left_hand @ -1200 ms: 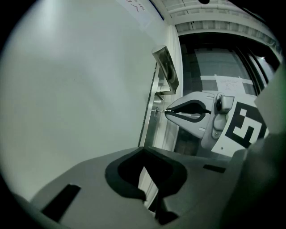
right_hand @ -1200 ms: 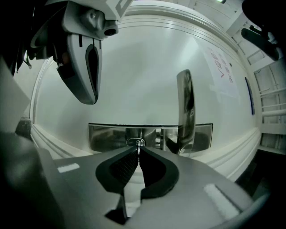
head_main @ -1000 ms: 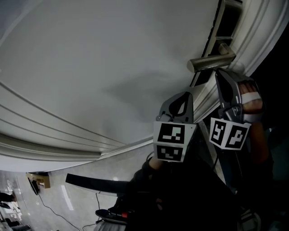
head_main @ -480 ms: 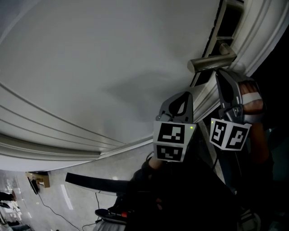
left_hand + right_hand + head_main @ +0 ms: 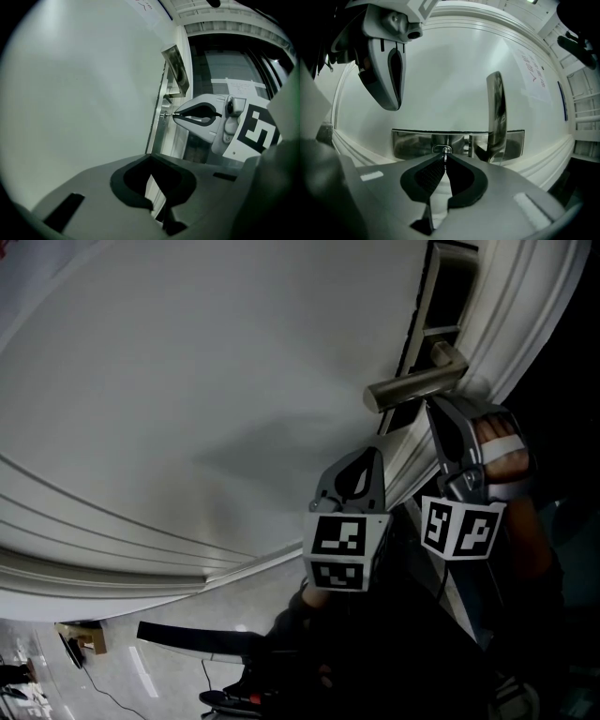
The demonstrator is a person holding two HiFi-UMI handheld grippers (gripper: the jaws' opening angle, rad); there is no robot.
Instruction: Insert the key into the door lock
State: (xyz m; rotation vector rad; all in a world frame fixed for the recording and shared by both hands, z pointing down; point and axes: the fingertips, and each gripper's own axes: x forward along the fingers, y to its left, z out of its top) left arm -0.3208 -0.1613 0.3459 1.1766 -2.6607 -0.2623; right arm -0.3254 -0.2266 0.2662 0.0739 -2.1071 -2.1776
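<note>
Only the view has shifted slightly: below the door handle (image 5: 497, 112), the right gripper (image 5: 444, 161), fingers clenched on the key (image 5: 445, 154), meets the lock (image 5: 437, 149). The left gripper (image 5: 157, 209) hangs closed, empty. Insertion appears underway; next, a straight push.

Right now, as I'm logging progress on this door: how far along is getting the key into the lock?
Done: the right gripper has its jaws shut on the key, held at the lock cylinder. In hand: the key's tip meets the cylinder; how deep it sits cannot be told. Left: pushing it fully home. The left gripper is shut on nothing, off the lock.
</note>
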